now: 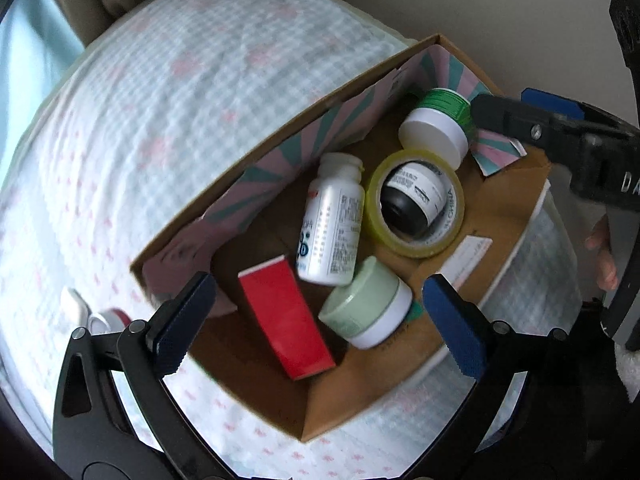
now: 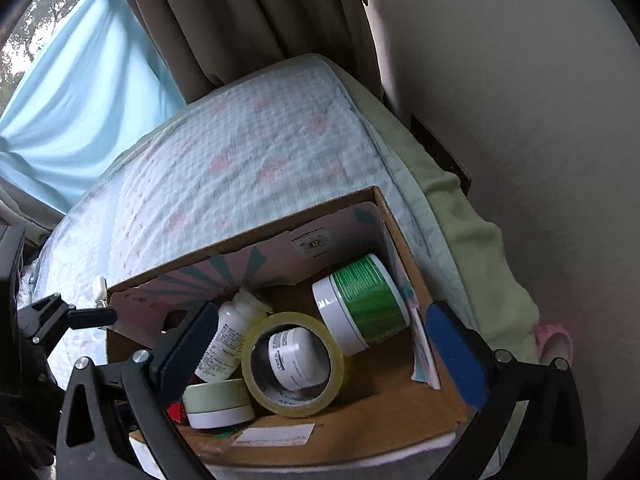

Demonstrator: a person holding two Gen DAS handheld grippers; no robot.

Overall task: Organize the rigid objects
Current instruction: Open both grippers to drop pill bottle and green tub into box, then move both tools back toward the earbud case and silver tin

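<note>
Cardboard box (image 1: 492, 216) sits on a quilted, pale checked bedcover (image 1: 168, 128), holding every rigid item in view. Inside lie a red carton (image 1: 288, 316), a white pill bottle (image 1: 332, 232) on its side, a pale green jar (image 1: 366, 308) tipped on its edge, a yellow tape roll (image 1: 416, 204) leaning with a small black-and-white bottle (image 1: 412, 196) lying inside its ring, and a green-labelled jar (image 1: 438, 128) in the far corner.

Left gripper (image 1: 316, 320) hovers above the red carton and pale jar, jaws spread wide, nothing between them. Right gripper (image 2: 320, 344) hangs over the tape roll, equally spread and empty.

All items look light and stiff. Smooth plastic jars and the bottle may slip or roll; take them across the body or lid. Grip the carton across its narrow faces. Pinch the tape through its wall.
</note>
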